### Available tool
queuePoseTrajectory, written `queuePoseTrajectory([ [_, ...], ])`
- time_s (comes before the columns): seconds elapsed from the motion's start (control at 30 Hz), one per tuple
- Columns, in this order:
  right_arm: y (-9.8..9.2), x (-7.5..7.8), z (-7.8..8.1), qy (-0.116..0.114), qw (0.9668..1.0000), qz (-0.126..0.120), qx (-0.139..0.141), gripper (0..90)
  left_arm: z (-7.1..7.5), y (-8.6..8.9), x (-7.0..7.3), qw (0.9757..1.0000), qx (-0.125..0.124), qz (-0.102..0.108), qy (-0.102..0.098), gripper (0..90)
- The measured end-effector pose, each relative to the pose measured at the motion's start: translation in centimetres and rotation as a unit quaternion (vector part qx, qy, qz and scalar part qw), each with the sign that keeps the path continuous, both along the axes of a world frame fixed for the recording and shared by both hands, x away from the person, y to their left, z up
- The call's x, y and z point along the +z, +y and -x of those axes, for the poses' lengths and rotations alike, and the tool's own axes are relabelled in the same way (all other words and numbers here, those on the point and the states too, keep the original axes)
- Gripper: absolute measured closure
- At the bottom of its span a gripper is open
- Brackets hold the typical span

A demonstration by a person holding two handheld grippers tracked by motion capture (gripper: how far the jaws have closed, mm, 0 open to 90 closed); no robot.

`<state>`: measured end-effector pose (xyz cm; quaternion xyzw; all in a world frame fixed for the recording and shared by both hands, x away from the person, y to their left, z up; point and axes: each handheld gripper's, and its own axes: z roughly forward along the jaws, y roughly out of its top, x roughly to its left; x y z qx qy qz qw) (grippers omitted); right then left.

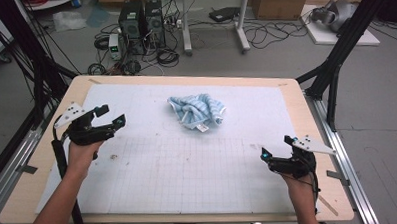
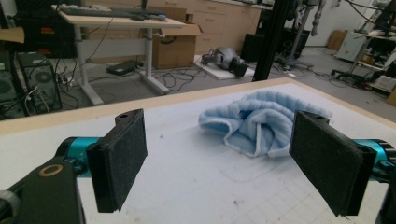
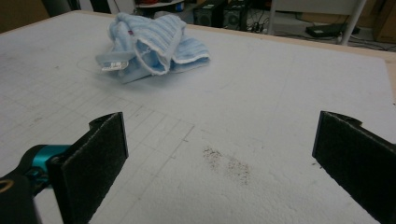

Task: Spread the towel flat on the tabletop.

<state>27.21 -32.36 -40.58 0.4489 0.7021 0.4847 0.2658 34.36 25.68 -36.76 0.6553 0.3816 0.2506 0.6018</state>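
1 crumpled blue towel [image 1: 197, 111], 2 open claws, 1 table [image 1: 306, 113]

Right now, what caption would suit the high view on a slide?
Two hand-held grippers, left and right, jaws open, flank a crumpled blue towel on a gridded white mat.

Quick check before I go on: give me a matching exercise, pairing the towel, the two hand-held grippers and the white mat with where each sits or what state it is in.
Things:
1. towel
2. left hand-held gripper
3. right hand-held gripper
4. white mat

Places or states:
A. open, near the table's right edge
B. crumpled, light blue, at the mat's middle back
C. open, at the mat's left edge
D. spread flat on the table, with a printed grid

Pairs: 1-B, 2-C, 3-A, 4-D
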Motion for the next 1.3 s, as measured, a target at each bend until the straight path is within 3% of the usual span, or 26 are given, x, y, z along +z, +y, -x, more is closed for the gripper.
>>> queuePoseTrajectory([
  [0.23,0.5,0.0,-0.1,0.006,0.9999,0.000,0.013,2.3,-2.1,-2.9,1.6,0.9995,-0.028,-0.008,0.009,19.0],
  [0.5,0.8,0.0,-0.1,0.009,0.9998,0.001,0.018,2.4,-4.7,-6.1,1.1,0.9979,-0.055,-0.012,0.033,22.0],
  [0.63,0.9,0.0,-0.2,0.010,0.9997,0.002,0.022,2.3,-6.4,-7.8,0.4,0.9969,-0.059,-0.016,0.050,21.7],
  [0.77,1.0,-0.1,-0.3,0.010,0.9996,0.001,0.026,2.3,-8.3,-9.8,-0.8,0.9947,-0.065,-0.017,0.078,22.3],
  [0.97,1.1,-0.3,-0.4,0.013,0.9996,0.002,0.027,2.4,-10.0,-12.1,-2.1,0.9920,-0.070,-0.026,0.101,23.5],
  [1.0,1.2,-0.3,-0.3,0.016,0.9995,0.000,0.026,2.4,-10.7,-13.3,-2.9,0.9903,-0.076,-0.034,0.111,23.6],
  [1.17,1.3,-0.4,-0.4,0.017,0.9994,0.002,0.029,2.3,-11.7,-15.8,-4.5,0.9860,-0.096,-0.051,0.127,25.5],
  [1.23,1.3,-0.4,-0.4,0.017,0.9994,0.003,0.029,2.3,-11.8,-16.2,-4.8,0.9855,-0.098,-0.055,0.127,25.5],
  [1.3,1.2,-0.5,-0.4,0.021,0.9994,0.001,0.029,2.4,-12.1,-17.6,-5.9,0.9825,-0.100,-0.078,0.137,25.5],
])
